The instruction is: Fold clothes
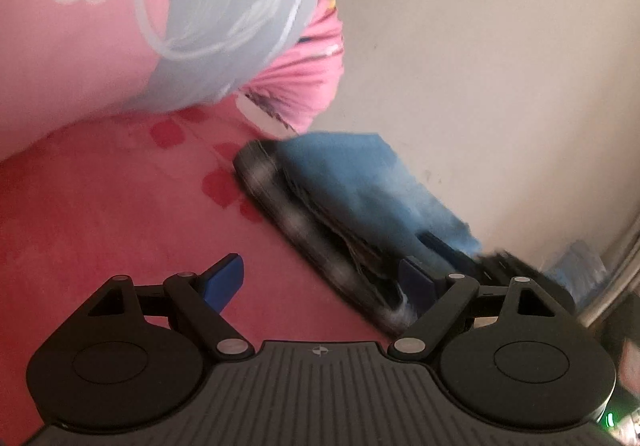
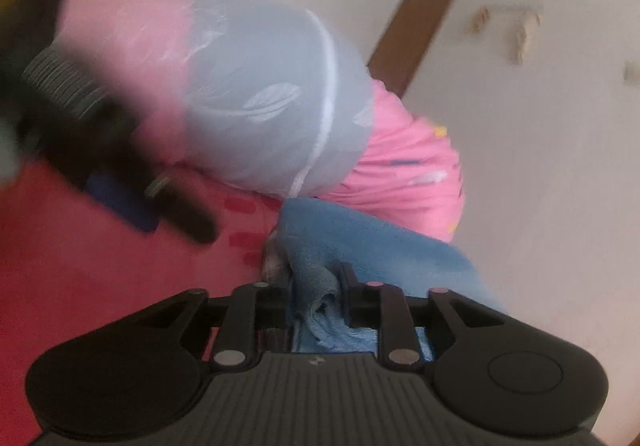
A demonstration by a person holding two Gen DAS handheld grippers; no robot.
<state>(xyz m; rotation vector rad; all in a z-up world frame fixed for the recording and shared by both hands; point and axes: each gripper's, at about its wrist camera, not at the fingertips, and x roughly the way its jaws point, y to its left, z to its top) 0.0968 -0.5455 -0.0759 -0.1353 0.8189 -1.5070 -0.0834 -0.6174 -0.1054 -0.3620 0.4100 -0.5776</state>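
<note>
The red bedspread [image 1: 100, 198] with darker flower prints covers the bed and serves as reference. At its far end, against the white wall [image 1: 480, 66], lies a large pink and grey pillow [image 1: 120, 26]. Just beside the pillow, along the wall edge of the bedspread, rests the blue garment [image 1: 352, 170], folded over a dark checked cloth [image 1: 288, 214]. The left gripper [image 1: 320, 278] hangs over the bedspread, jaws spread wide, nothing between them. The right gripper [image 2: 316, 286] is clenched on a bunched fold of the blue garment [image 2: 360, 246].
</note>
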